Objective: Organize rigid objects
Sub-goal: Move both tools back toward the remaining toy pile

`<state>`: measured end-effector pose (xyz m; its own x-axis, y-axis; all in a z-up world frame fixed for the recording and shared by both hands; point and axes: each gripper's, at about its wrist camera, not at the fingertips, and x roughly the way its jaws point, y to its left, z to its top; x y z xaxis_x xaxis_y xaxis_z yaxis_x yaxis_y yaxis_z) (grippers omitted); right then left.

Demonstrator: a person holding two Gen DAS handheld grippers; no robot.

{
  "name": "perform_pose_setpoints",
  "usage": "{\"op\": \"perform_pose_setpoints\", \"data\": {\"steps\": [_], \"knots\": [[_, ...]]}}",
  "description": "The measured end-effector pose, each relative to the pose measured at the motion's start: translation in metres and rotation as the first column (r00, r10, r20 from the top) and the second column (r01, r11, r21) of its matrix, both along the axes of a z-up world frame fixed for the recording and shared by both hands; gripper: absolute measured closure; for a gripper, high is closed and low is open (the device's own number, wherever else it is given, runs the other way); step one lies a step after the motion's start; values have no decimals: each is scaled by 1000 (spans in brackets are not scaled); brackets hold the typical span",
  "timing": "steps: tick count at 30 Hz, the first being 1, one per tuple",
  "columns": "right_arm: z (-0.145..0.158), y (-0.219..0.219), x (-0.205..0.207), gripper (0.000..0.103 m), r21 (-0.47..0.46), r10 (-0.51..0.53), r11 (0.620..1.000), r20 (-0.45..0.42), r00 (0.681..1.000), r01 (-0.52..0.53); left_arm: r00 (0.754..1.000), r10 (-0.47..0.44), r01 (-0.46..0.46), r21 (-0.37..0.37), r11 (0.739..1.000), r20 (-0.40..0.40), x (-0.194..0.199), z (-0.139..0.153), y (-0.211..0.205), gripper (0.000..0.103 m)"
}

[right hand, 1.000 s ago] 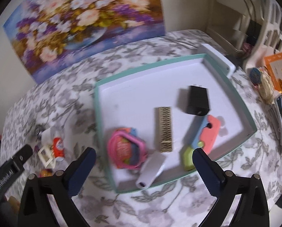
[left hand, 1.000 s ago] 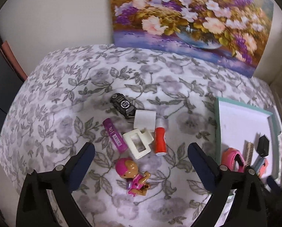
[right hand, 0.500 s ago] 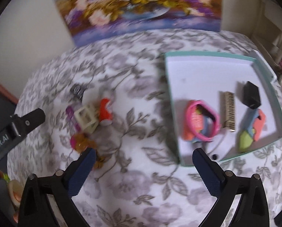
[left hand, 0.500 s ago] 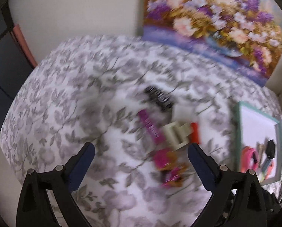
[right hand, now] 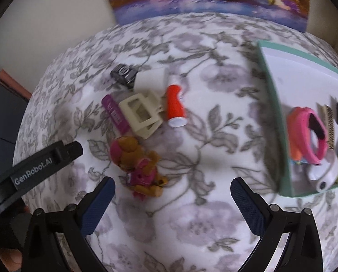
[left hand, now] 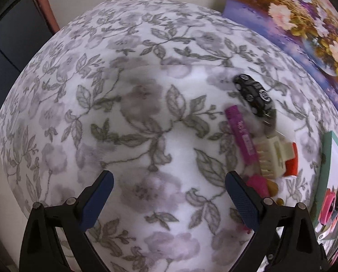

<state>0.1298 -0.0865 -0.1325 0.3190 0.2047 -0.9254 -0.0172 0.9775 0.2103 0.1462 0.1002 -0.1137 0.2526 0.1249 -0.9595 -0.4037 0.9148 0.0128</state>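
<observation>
Fingers of the right gripper [right hand: 172,200] gape empty, having swung from the tray [right hand: 274,104] to the toy pup [right hand: 138,164]; the left gripper [left hand: 169,197], also spread, has drifted aside, so pickup looks next

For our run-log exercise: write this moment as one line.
left tool: open, empty | right tool: open, above toy figure | tray: partly filled

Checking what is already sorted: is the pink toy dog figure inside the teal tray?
No, the pink toy dog figure lies on the floral cloth, well left of the teal tray.
</observation>
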Motion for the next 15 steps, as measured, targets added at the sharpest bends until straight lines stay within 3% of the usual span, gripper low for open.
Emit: {"op": "perform_pose_setpoints", "data": {"steps": [12,15], "knots": [[-25,47,15,1,-137,92,987,23,996,-88,998,63,-64,-32,997,-13,4,-8,21,4],[-25,51,15,12,-188,106,977,34,994,-98,998,63,-64,-43,997,-19,6,-10,21,4]]}}
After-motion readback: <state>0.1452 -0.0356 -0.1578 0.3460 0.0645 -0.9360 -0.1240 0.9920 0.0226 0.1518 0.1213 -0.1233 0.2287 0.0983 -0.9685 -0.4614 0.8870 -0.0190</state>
